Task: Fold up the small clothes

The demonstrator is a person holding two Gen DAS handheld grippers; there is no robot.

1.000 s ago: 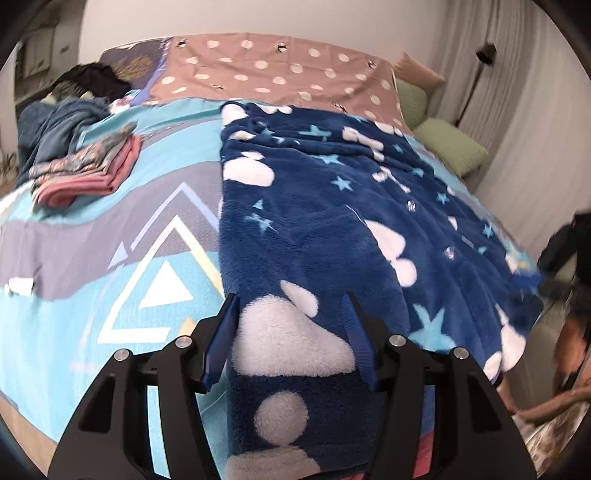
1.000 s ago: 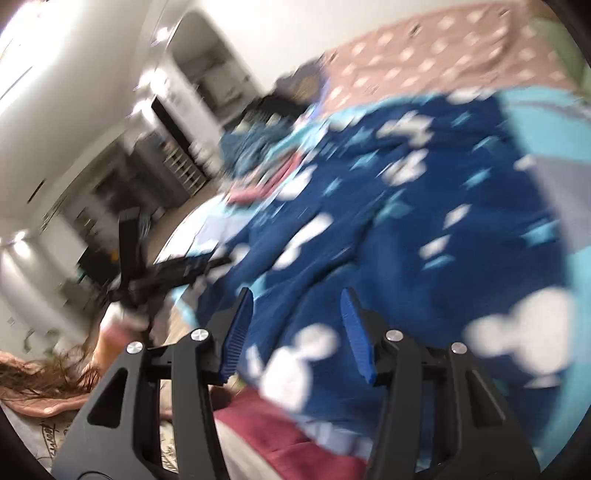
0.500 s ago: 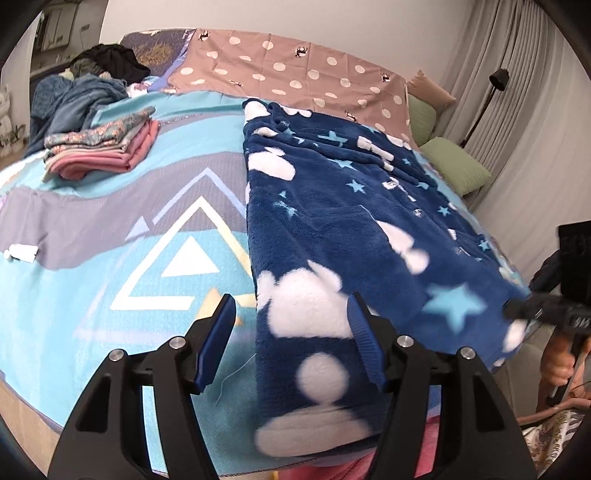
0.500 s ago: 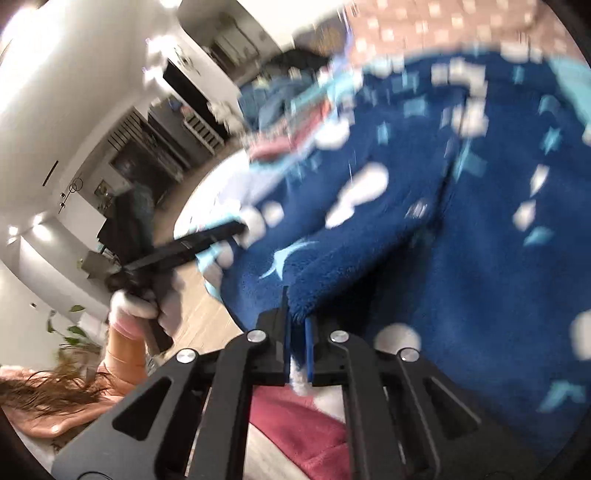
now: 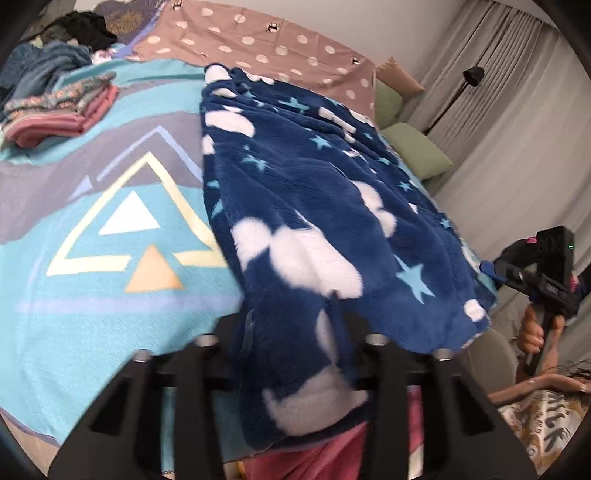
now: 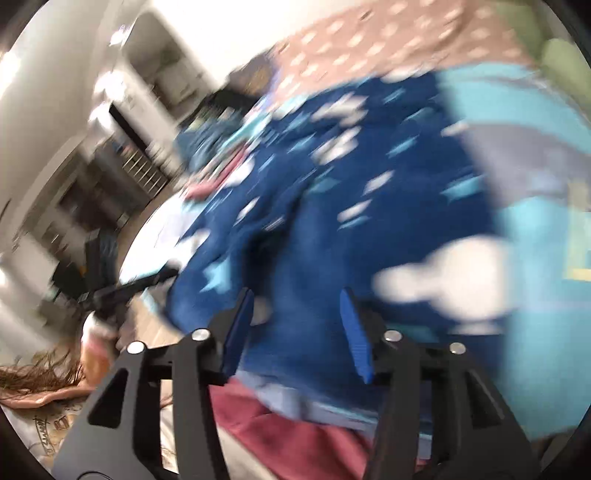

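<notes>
The left claw [image 5: 295,332] tilts down at the bed's near edge, its jaws closing on a bunched fold of the blue fleece garment [image 5: 314,206]. The right claw [image 6: 295,328] also tilts down, jaws opening, nothing pinched between them; that view is blurred. The garment lies along the bed [image 5: 74,302], draping over its near edge. Farther off sit a folded stack [image 5: 59,110], a loose clothes pile [image 5: 48,59] and 2 green pillows [image 5: 417,151].

grey curtains [image 5: 491,122], white wall [image 5: 332,18]
</notes>
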